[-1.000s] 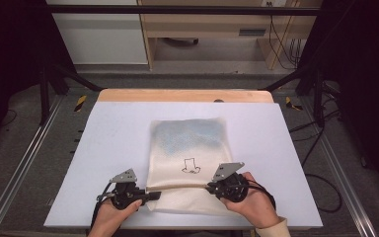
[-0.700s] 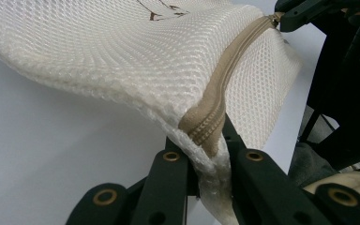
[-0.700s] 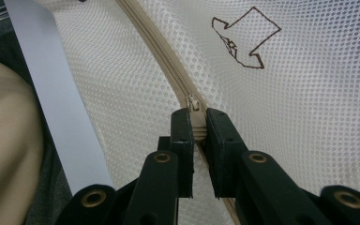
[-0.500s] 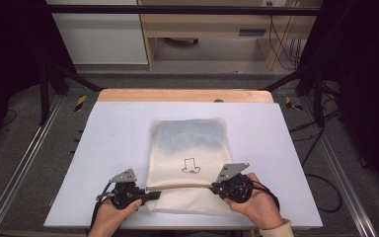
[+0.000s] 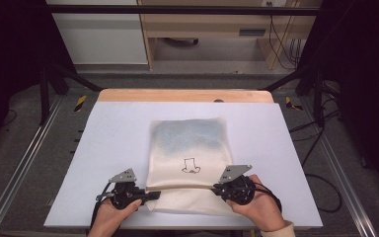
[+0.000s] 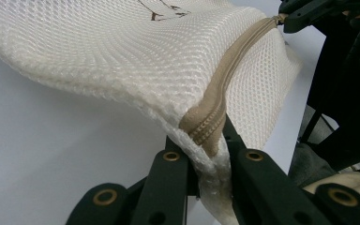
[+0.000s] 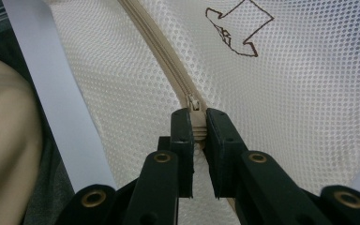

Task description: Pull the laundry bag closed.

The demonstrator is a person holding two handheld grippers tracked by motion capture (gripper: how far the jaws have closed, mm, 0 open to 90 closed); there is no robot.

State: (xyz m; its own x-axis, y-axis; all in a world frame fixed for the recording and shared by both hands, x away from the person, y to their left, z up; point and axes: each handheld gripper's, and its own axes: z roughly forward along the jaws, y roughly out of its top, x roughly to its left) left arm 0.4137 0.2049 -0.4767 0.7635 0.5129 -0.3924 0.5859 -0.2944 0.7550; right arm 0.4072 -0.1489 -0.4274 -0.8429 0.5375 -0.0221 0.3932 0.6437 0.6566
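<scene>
Gripping the bag's (image 5: pixel 187 163) zipper (image 5: pixel 185 187) ends at 6 o'clock, left gripper (image 5: pixel 148 194) and right gripper (image 5: pixel 217 187) both clamp it; zipper looks closed, no pull begun.

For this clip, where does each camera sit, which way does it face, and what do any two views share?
High view: above the person's side, facing forward and down on the table; both hands show, the left hand-held gripper and right hand-held gripper on the mesh bag.
Left gripper view: rides the left hand-held gripper, looking along the zipper.
Right gripper view: rides the right hand-held gripper, clamped at the zipper pull.
Shared: the bag's zipper and drawn mark.
</scene>
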